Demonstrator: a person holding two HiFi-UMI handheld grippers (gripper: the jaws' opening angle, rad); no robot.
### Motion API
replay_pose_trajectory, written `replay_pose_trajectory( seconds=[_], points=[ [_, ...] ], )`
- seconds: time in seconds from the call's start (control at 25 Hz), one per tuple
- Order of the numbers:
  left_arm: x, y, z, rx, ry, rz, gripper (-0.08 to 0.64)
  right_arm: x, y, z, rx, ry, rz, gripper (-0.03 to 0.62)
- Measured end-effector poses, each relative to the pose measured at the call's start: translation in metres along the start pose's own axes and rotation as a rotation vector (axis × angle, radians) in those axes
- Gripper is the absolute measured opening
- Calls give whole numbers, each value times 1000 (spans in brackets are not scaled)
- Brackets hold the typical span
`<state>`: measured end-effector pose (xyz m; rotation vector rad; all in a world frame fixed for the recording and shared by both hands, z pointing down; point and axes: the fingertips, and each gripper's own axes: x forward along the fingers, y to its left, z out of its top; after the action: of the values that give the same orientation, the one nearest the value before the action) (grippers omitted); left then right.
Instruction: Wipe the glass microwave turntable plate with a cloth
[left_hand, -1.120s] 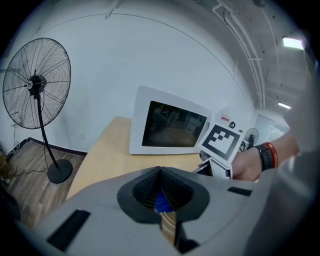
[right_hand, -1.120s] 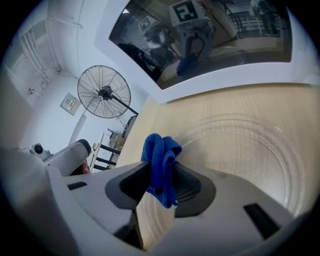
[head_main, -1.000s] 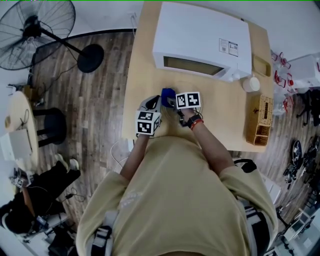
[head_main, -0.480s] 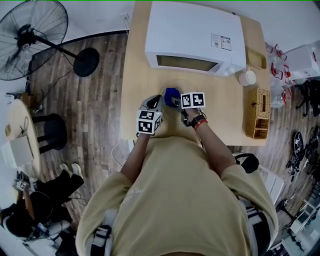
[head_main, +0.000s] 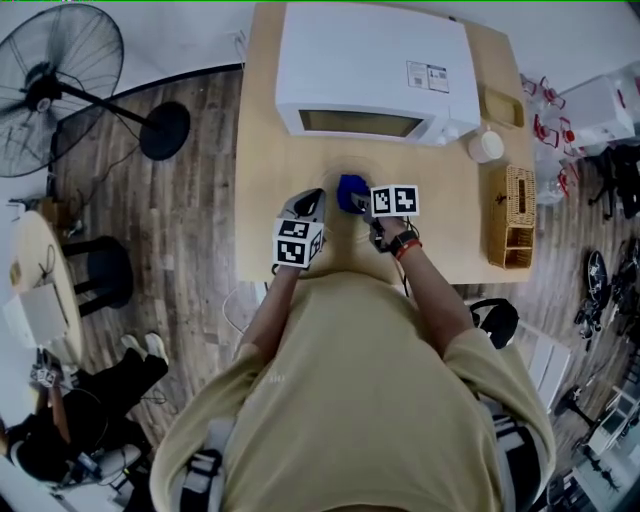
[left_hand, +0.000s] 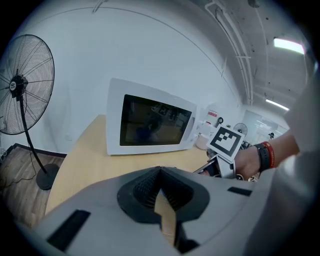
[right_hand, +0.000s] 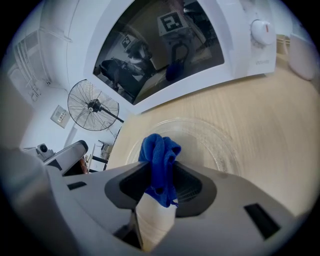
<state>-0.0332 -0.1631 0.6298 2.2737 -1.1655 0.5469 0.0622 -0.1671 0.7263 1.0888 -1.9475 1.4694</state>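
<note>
The clear glass turntable plate (right_hand: 210, 140) lies flat on the wooden table (head_main: 450, 225) in front of the white microwave (head_main: 370, 70). My right gripper (right_hand: 161, 181) is shut on a bunched blue cloth (right_hand: 160, 160), held just above the plate's near rim. In the head view the blue cloth (head_main: 350, 192) shows ahead of the right gripper (head_main: 362, 203). My left gripper (left_hand: 160, 192) is shut with nothing between its jaws, and in the head view the left gripper (head_main: 310, 203) sits to the left of the cloth. The plate is barely visible in the head view.
The microwave (left_hand: 150, 125) door is closed. A white cup (head_main: 486, 146) and a wicker box (head_main: 510, 215) stand at the table's right side. A standing fan (head_main: 50, 85) is on the wood floor to the left. Another person (head_main: 70, 420) sits at lower left.
The right gripper with the blue cloth has shifted slightly to the right and forward over the table; the head camera has also drifted. The left gripper stays in place.
</note>
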Motion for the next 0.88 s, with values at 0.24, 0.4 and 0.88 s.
replay_pose_trajectory(
  seconds=[0.24,0.4,0.88],
  points=[
    [5,-9,-1,13,12,-20,18,-19,-22,-2,8,-23,-36,158],
    [9,-17,-1,28,19,-38,18,-31,-37,-3,31,-43,-54,158],
    [7,-29,-3,40,15,-67,18,-58,-66,-8,37,-55,-133,147]
  ],
)
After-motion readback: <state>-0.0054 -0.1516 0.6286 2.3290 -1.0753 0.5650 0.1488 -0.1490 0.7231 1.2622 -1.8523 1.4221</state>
